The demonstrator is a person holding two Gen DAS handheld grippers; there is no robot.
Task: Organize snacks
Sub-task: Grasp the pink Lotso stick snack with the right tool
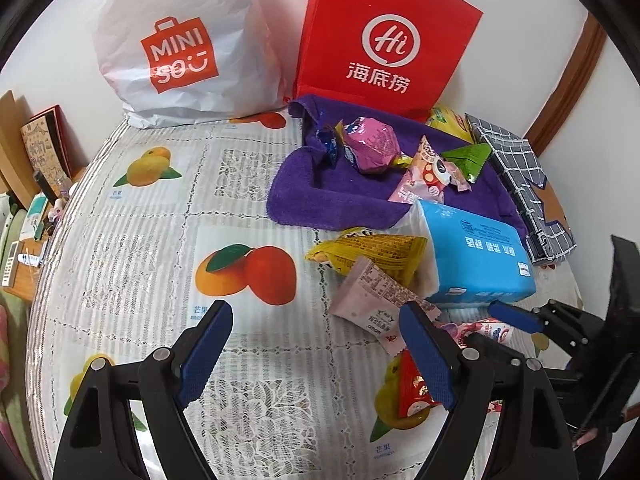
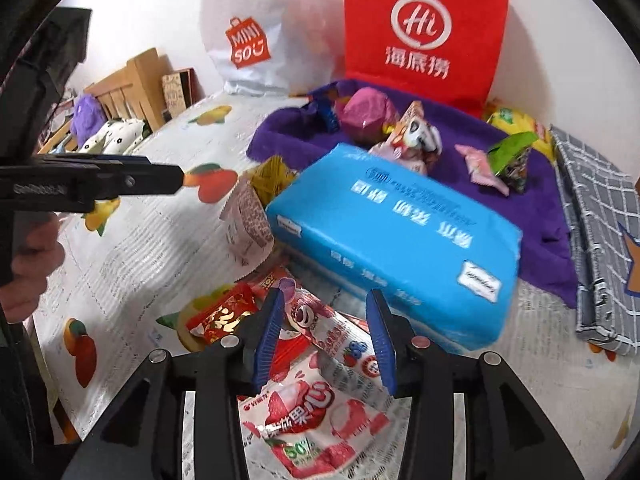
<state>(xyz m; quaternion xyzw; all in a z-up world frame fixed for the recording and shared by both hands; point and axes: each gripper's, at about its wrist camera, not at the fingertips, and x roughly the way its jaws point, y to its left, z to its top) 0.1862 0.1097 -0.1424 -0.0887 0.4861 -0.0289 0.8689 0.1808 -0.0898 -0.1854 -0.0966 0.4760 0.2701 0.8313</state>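
My right gripper stands open low over a pile of packets, its blue pads either side of a pink strawberry-bear packet without pressing it. A white and red strawberry packet lies under it, a red packet to its left. A blue tissue pack lies just beyond. Farther back, a purple towel holds a magenta wrapped snack and a green triangular one. My left gripper is open over the fruit-print tablecloth, with nothing gripped, near a pale pink packet and a yellow packet.
A white MINISO bag and a red paper bag stand against the back wall. A grey checked fabric case lies at the right of the towel. The table's left edge drops off toward shelves and clutter.
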